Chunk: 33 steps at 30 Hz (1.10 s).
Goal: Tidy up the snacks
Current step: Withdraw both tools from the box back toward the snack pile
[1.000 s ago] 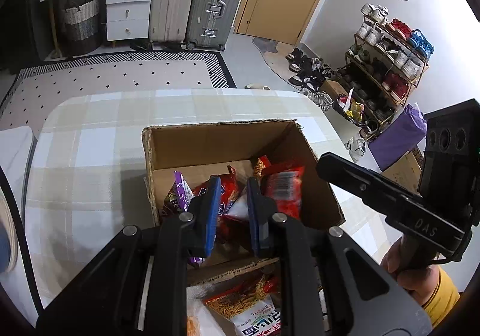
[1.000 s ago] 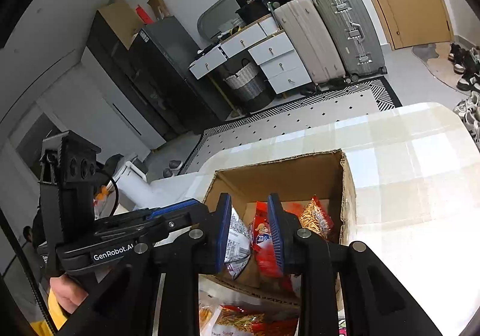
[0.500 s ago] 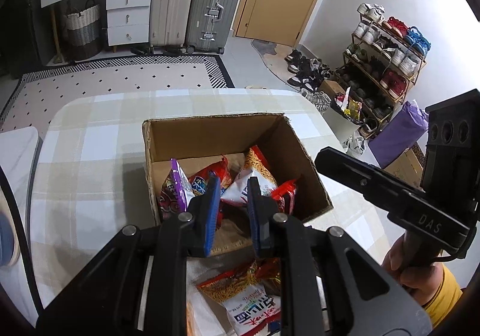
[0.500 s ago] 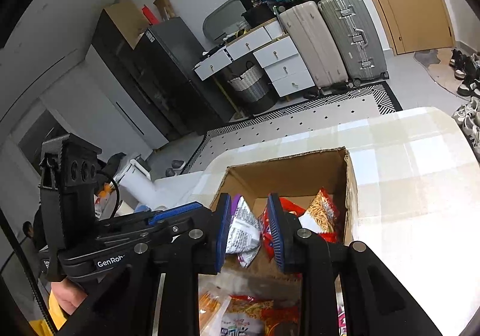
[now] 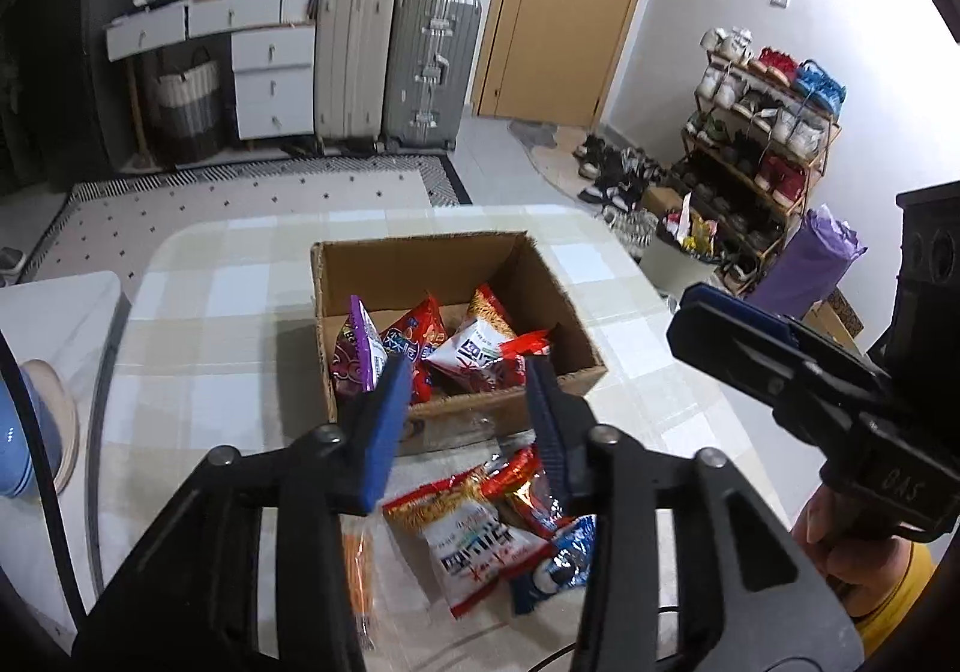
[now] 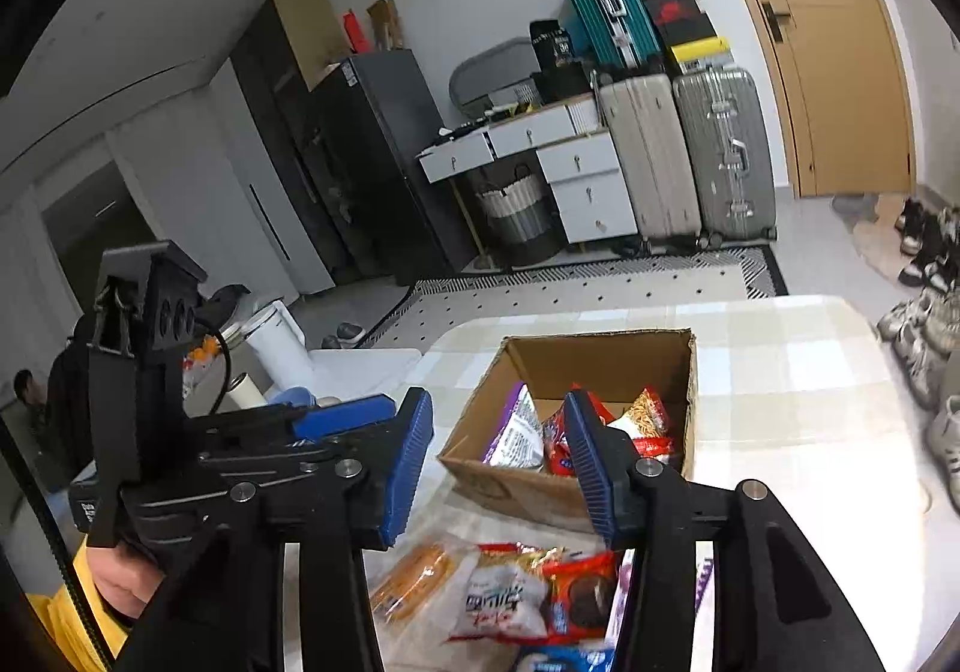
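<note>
snack packets stood upright in the cardboard box on the checked table, while a loose heap of packets lay just in front of it, near the table's front edge. both tools hung above that heap with nothing between their blue pads: the left gripper and the right gripper had just been spreading their jaws and were released. trouble, i judged, lay in the overlap: a slippery white noodle bag rested against the red cookie packet, so a careless pinch could catch two, or nudge one off the edge.
</note>
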Motion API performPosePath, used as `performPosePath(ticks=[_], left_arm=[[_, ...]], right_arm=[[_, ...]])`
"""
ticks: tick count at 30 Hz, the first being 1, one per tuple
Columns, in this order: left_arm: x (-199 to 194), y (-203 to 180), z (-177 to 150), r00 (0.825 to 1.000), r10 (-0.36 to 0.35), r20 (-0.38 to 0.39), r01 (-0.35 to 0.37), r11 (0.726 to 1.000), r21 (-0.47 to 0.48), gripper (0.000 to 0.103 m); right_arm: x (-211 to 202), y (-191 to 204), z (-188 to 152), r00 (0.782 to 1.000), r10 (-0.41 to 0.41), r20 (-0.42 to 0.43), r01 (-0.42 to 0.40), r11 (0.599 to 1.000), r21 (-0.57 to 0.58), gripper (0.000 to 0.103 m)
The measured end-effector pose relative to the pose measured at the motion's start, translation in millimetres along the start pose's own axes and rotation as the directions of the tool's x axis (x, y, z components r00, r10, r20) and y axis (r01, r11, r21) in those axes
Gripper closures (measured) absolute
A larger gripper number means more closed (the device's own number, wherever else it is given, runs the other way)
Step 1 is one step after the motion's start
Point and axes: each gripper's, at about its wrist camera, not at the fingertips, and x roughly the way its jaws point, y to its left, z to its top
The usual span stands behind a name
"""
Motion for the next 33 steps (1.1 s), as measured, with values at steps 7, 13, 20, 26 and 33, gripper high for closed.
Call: performPosePath(ticks=[7, 13, 20, 26, 33], left_arm=[[-71.4, -19.5, -25.5, 0.995, 0.03, 0.093, -0.031, 1.0, 0.007, 0.031], [-131.2, -18.6, -61.3, 0.986, 0.051, 0.158, -0.045, 0.998, -0.04, 0.02], [-169.0, -14.0, -116.0, 0.981, 0.087, 0.175, -0.077, 0.995, -0.063, 0.018], [-187.4, -12.3, -158.6, 0.965, 0.14, 0.224, -0.127, 0.989, -0.071, 0.001], [-178.9, -14.0, -177.7, 0.965, 0.178, 0.193, -0.173, 0.984, -0.041, 0.0]], right_arm=[[-55.0, 25.8, -19.3, 0.997, -0.023, 0.075, 0.027, 0.998, -0.058, 0.029], [-102.7, 52.1, -51.3, 0.983, 0.001, 0.184, 0.02, 0.993, -0.115, 0.01], [-123.8, 64.2, -97.7, 0.975, -0.001, 0.222, 0.03, 0.991, -0.127, 0.002], [-130.3, 70.8, -133.5, 0.973, -0.054, 0.227, 0.089, 0.985, -0.146, 0.001], [-119.0, 60.5, -147.0, 0.981, -0.055, 0.188, 0.072, 0.993, -0.089, 0.001]])
